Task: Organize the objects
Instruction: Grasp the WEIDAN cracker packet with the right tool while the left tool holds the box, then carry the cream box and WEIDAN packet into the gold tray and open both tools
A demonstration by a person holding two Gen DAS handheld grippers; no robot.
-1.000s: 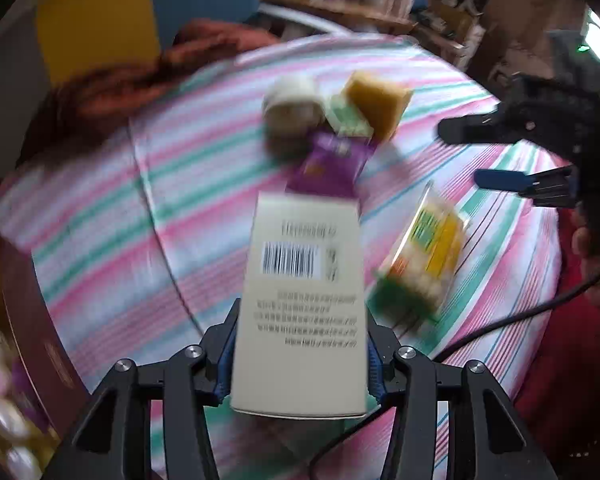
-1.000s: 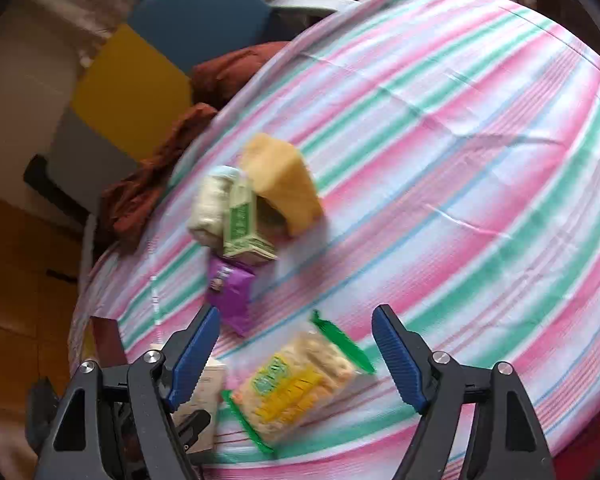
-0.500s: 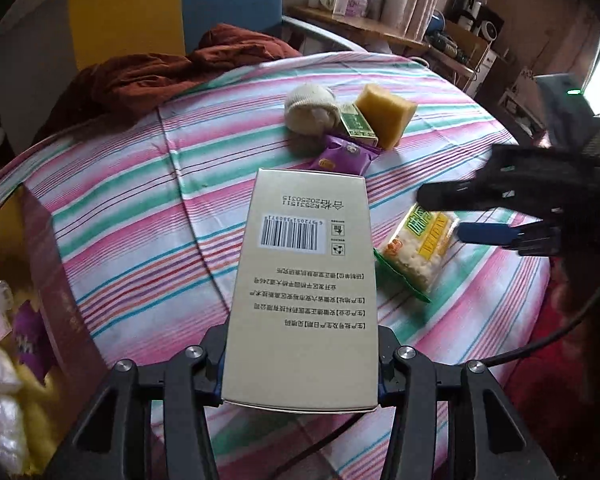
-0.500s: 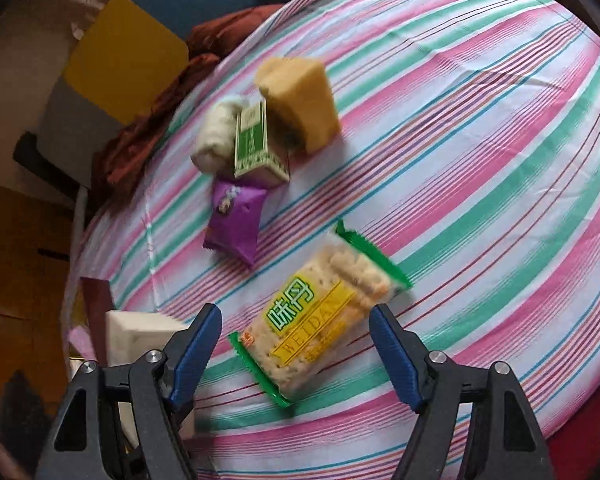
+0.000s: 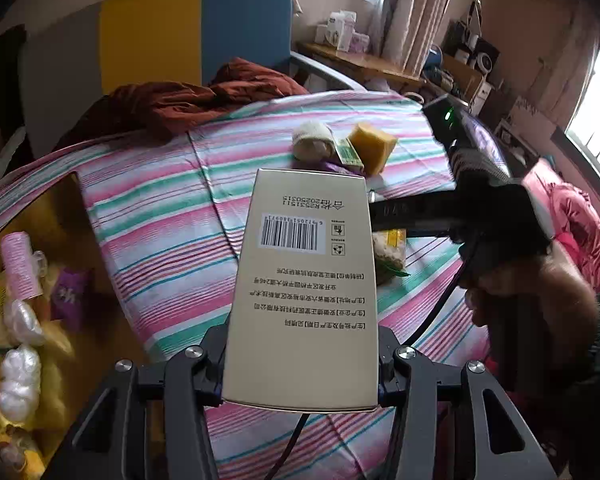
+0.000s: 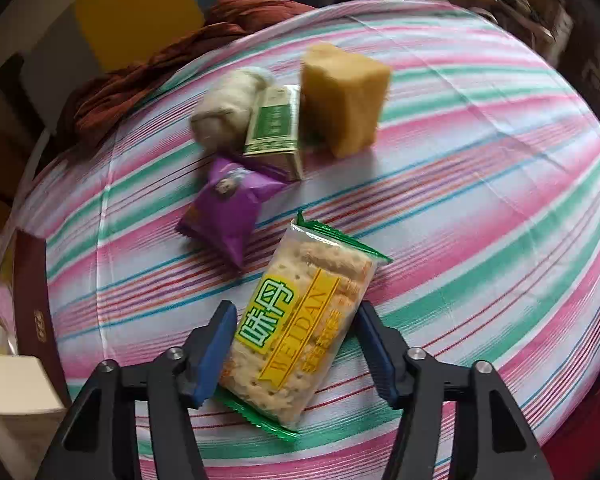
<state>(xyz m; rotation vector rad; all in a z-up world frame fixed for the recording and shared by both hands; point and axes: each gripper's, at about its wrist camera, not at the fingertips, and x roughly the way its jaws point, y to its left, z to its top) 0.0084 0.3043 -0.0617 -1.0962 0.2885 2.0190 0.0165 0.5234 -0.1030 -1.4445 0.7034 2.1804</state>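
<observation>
My left gripper point(image 5: 300, 364) is shut on a tall beige box with a barcode point(image 5: 304, 280), held above the striped cloth. A corner of that box also shows in the right wrist view point(image 6: 14, 384). My right gripper point(image 6: 296, 348) is open, its blue pads on either side of a green-edged cracker packet point(image 6: 300, 332) that lies on the cloth. Beyond it lie a purple snack bag point(image 6: 230, 208), a green carton point(image 6: 274, 128), a white roll point(image 6: 228, 108) and a yellow sponge block point(image 6: 342, 96).
A dark red box with gold lining point(image 5: 56, 216) at the left holds several small items, among them a pink roll point(image 5: 20, 260) and white wrapped pieces point(image 5: 18, 372). A rust-red garment point(image 5: 188, 100) lies at the far edge, before a yellow and blue panel point(image 5: 196, 28).
My right gripper has come down and forward over the cracker packet, which now sits between its pads. My left gripper has lifted and swung left with the beige box, toward the dark red box.
</observation>
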